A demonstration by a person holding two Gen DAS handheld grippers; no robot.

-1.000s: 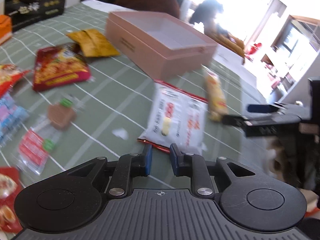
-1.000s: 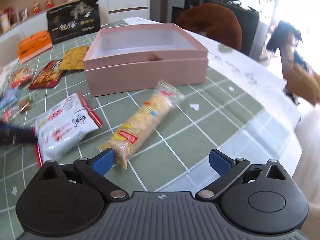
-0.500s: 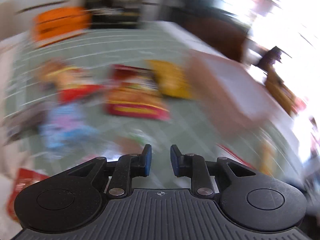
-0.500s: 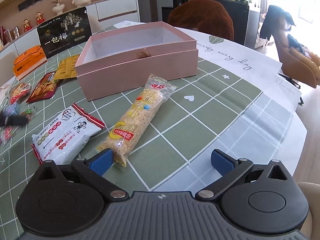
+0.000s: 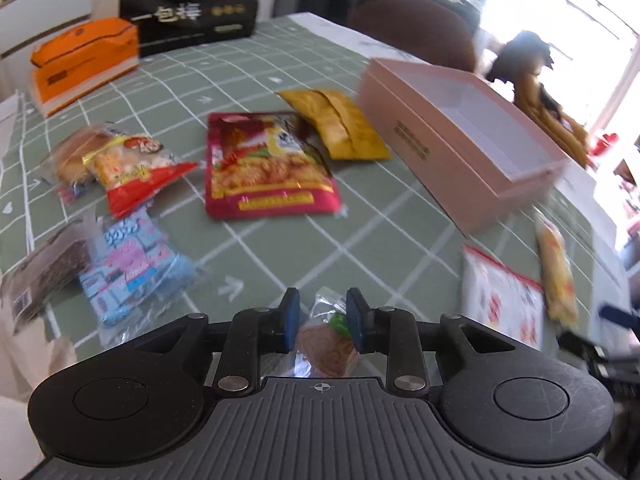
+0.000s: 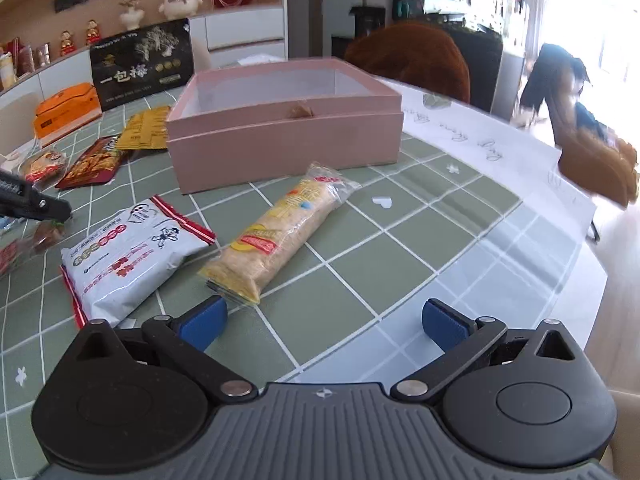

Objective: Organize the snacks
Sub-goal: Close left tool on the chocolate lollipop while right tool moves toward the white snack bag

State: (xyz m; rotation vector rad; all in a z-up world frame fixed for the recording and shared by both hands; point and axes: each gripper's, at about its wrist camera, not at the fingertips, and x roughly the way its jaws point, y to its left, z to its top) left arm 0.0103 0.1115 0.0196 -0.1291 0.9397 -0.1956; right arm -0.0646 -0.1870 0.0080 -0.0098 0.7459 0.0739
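Table (image 6: 400,264): covered with a green cloth gridded in white lines; a white printed sheet (image 6: 492,152) lies along its far right edge. Lying directly on the cloth, right wrist view: open pink box (image 6: 284,148) at centre; long cracker pack (image 6: 280,232) just in front of it; white-and-red bag (image 6: 128,256) lower left. Left wrist view: red pouch (image 5: 268,168) at centre, yellow pouch (image 5: 340,124) beside the box, orange box (image 5: 84,60) and black box (image 5: 188,4) upper left, blue packet (image 5: 132,264) at left.
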